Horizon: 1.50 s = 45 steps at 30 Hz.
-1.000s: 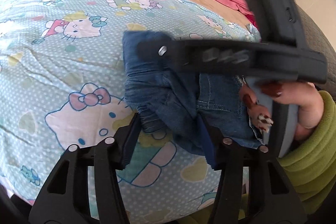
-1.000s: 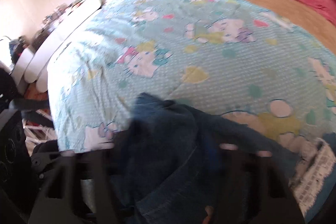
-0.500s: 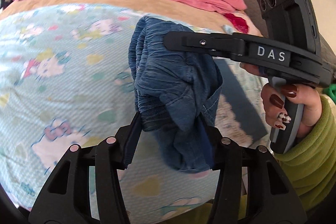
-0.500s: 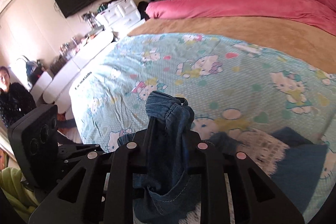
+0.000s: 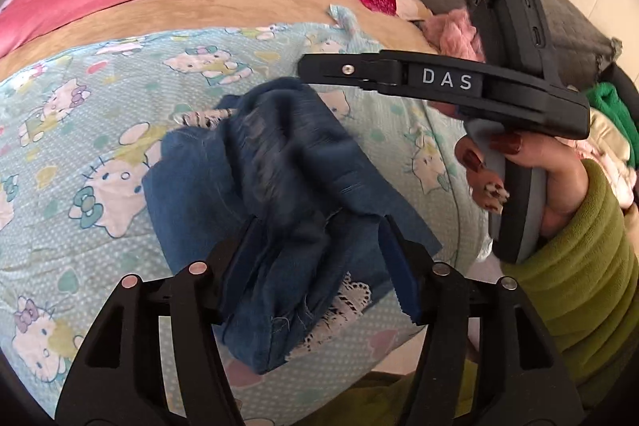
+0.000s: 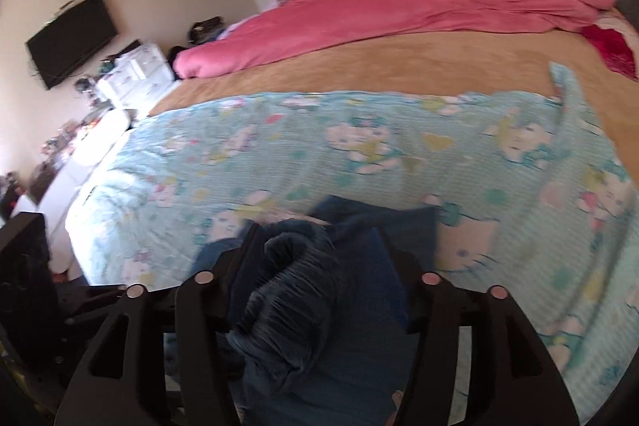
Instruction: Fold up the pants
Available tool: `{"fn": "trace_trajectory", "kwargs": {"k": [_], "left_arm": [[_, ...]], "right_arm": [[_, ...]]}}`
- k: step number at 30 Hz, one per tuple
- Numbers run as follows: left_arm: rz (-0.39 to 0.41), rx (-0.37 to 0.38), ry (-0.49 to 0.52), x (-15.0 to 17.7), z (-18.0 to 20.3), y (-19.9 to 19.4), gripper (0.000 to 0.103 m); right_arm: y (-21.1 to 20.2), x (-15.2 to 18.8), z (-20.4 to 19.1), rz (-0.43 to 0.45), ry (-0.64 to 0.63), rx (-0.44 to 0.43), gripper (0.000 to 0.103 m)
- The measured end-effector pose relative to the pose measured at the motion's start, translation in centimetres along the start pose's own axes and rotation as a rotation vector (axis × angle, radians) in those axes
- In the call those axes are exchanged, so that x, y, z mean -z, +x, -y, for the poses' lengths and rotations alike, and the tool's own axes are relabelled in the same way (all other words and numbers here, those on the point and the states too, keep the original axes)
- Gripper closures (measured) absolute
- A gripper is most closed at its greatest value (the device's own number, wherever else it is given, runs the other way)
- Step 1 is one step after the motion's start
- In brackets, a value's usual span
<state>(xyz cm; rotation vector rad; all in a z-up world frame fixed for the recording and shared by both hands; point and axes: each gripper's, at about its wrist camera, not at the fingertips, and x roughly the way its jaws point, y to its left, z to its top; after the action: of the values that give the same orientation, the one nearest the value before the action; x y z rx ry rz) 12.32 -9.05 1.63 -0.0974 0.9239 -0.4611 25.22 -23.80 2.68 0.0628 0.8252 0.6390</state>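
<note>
Left wrist view, pants: I see the denim pants [image 5: 279, 178] bunched on the bed's cartoon-cat sheet [image 5: 80, 154], a lace-trimmed part near my camera.
Left wrist view, left tongs: my left tongs [image 5: 319, 258] straddle the near end of the bundle; the jaws have just been opening, denim lies between them, and the right pad looks clear of the cloth, so I read them as released, mid-wide.
Left wrist view, right tongs: the right tongs [image 5: 315, 70] reach in from the right, tip over the far end of the bundle, in a hand [image 5: 531, 182] with a green sleeve [image 5: 579, 258].
Right wrist view, pants: the gathered waistband [image 6: 295, 290] sits between the right tongs [image 6: 319, 258], the rest trailing towards the camera.
Right wrist view, right tongs: jaws have just been opening; a gap shows on the right side, so I judge the cloth let go.
Deciding relation: the bundle's long axis runs near to far from the left tongs, which sit nearer its loose end; I'd flatten from there.
Far side: pink duvet [image 6: 399, 14], well apart.
</note>
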Motion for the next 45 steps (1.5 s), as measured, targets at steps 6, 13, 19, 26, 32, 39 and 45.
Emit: {"fn": "trace_trajectory", "kwargs": {"k": [6,13,19,26,32,39,45], "left_arm": [[0.047,-0.088,-0.001,-0.4,-0.4,-0.9,0.04],[0.054,-0.221,-0.083,-0.3,-4.0,-1.5,0.036],[0.019,-0.191,-0.097,0.2,-4.0,-0.8,0.063],[-0.039,-0.197,-0.006,1.0,-1.9,1.5,0.063],[-0.058,-0.188,0.014,1.6,-1.6,2.2,0.062],[-0.055,-0.167,0.011,1.6,-2.0,1.2,0.046],[0.009,-0.191,-0.027,0.1,-3.8,-1.8,0.036]], "right_arm": [[-0.5,1.9,0.1,0.008,-0.041,0.089,0.034],[-0.2,1.6,-2.7,0.021,-0.117,0.105,0.034],[1.3,0.8,-4.3,-0.005,-0.149,0.095,0.013],[4.2,1.3,-3.4,-0.118,-0.14,0.127,0.062],[3.0,3.1,-0.9,-0.136,-0.115,0.148,0.066],[1.0,3.9,0.8,-0.086,-0.043,0.108,0.04],[-3.7,5.2,1.0,-0.005,-0.085,0.124,0.036]]}}
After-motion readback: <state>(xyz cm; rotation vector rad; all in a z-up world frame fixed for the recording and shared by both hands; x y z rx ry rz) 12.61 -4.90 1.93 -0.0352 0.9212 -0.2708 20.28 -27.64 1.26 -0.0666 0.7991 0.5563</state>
